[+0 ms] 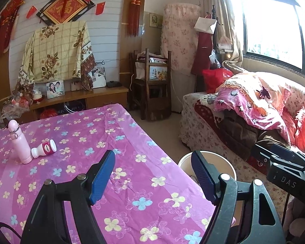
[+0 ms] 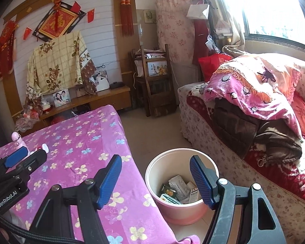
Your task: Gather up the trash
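A pink bin (image 2: 181, 209) stands on the floor beside the table, with cartons and wrappers (image 2: 180, 190) inside; only its rim (image 1: 184, 159) shows in the left wrist view. A small white bottle with a pink label (image 1: 44, 148) lies on its side on the pink flowered tablecloth (image 1: 120, 142), touching an upright pink flask (image 1: 20, 142). My left gripper (image 1: 152, 174) hovers open over the table's right edge, nothing between its blue pads. My right gripper (image 2: 155, 181) is open above the bin, empty. The left gripper (image 2: 20, 158) also appears at the left of the right wrist view.
A sofa (image 2: 244, 142) piled with blankets and a dark jacket runs along the right under the window. A wooden chair (image 1: 152, 85) and a low cabinet (image 1: 81, 97) with photo frames stand behind the table. A strip of bare floor (image 2: 152, 126) lies between table and sofa.
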Tool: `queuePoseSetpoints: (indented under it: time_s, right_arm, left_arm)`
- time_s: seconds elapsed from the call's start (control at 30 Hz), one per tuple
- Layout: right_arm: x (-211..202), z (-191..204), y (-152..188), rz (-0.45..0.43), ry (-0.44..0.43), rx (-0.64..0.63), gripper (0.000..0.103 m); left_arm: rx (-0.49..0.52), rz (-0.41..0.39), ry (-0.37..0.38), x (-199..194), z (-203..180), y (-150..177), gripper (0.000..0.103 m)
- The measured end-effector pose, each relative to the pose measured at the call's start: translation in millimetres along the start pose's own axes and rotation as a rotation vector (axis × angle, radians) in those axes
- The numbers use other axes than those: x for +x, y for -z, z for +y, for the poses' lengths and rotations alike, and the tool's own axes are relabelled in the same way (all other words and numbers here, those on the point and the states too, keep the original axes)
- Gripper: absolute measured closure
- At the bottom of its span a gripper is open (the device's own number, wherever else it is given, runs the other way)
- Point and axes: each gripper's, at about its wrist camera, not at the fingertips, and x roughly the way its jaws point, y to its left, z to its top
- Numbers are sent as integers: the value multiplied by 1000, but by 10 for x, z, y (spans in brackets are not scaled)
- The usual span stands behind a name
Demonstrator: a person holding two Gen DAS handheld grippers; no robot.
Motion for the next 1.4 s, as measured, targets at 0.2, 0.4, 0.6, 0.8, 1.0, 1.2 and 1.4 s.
queuePoseSetpoints:
  time_s: [0.2, 0.4, 0.6, 0.8, 1.0, 1.2, 1.4]
  right_arm:
    - [-31, 8, -3, -2, -2, -3, 30]
    - [-47, 27, 4, -4, -1, -10, 30]
    - [-45, 35, 5, -4, 3, -16, 30]
    - [-30, 44, 5, -1, 6, -23, 30]
    - [-17, 40, 21, 0, 10, -23, 30]
    - [9, 34, 48, 7, 8, -21, 30]
    - [36, 23, 62, 16, 8, -21, 30]
  left_arm:
    - [-2, 2, 5, -9, 6, 21, 25]
    - [-9, 0, 2, -9, 32, 37, 25]
    - [-22, 13, -1, 27, 62, 47, 25]
    - [-19, 13, -4, 33, 54, 50, 25]
    - [-15, 15, -1, 52, 52, 64, 25]
    - [-12, 27, 6, 85, 97, 117, 25]
    - [-7, 36, 12, 107, 115, 141, 25]
